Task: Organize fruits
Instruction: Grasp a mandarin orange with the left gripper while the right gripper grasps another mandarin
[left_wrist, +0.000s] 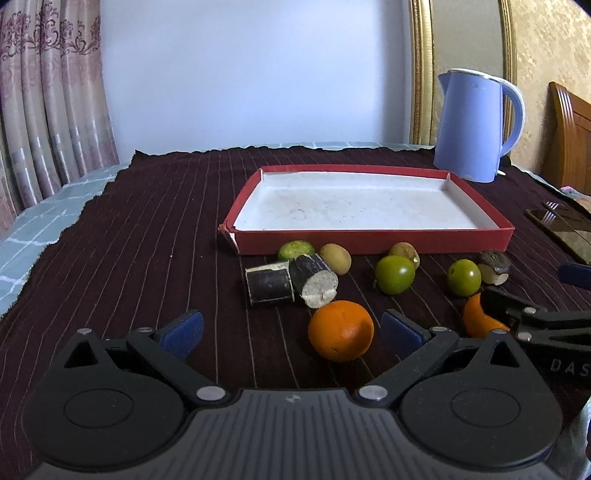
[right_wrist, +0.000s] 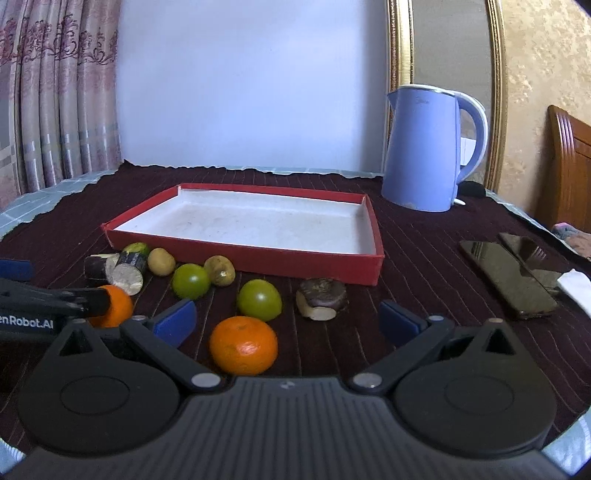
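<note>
In the left wrist view we hold the left gripper (left_wrist: 291, 332) with its fingers spread wide and empty. An orange (left_wrist: 340, 329) sits low in the centre of the frame, between the blue pads but nearer the right one. Above it lie two cane pieces (left_wrist: 291, 281), two green fruits (left_wrist: 394, 274), kiwis (left_wrist: 335, 258), and the red tray (left_wrist: 369, 238), still empty. We judge that sorting has barely begun; next we should centre on the orange, pinch it and lift it over the tray's near wall. At the right edge the other gripper crowds a second orange.

In the right wrist view the right gripper (right_wrist: 288, 323) is likewise spread and holds nothing. Its orange (right_wrist: 243, 345) lies at lower centre, left of the midline. A green fruit (right_wrist: 259, 300) just above it and a brown chunk (right_wrist: 322, 298) stand on the way to the tray (right_wrist: 273, 260). A kettle (right_wrist: 424, 147) at upper right and two phones (right_wrist: 508, 277) at the right stay clear.
</note>
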